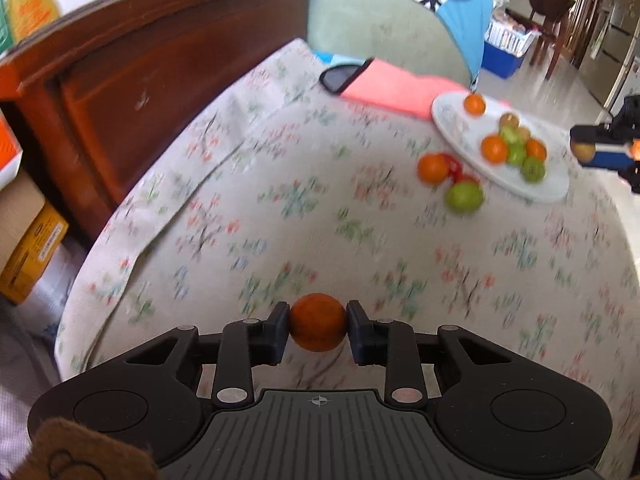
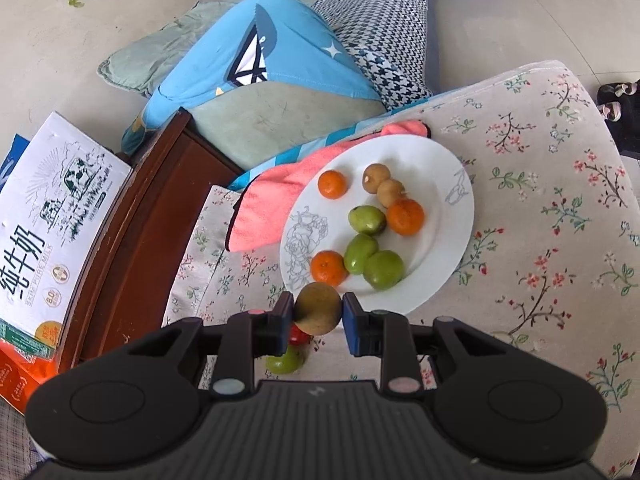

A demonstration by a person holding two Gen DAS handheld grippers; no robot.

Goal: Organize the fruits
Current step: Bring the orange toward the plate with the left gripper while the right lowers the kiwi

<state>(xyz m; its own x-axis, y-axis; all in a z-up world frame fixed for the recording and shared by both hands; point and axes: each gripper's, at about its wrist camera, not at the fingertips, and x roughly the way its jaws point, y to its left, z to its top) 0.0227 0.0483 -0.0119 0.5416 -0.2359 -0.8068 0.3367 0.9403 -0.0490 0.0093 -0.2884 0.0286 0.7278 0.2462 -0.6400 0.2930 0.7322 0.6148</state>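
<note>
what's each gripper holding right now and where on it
The left gripper pinches a small orange across its sides. The right gripper pinches a brownish-green fruit across its sides.

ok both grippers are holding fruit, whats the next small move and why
Probably ease the right gripper forward over the white plate and release its brown fruit in a bare spot. It already hangs at the plate's near edge, while the left gripper with its orange is much farther from the plate.
</note>
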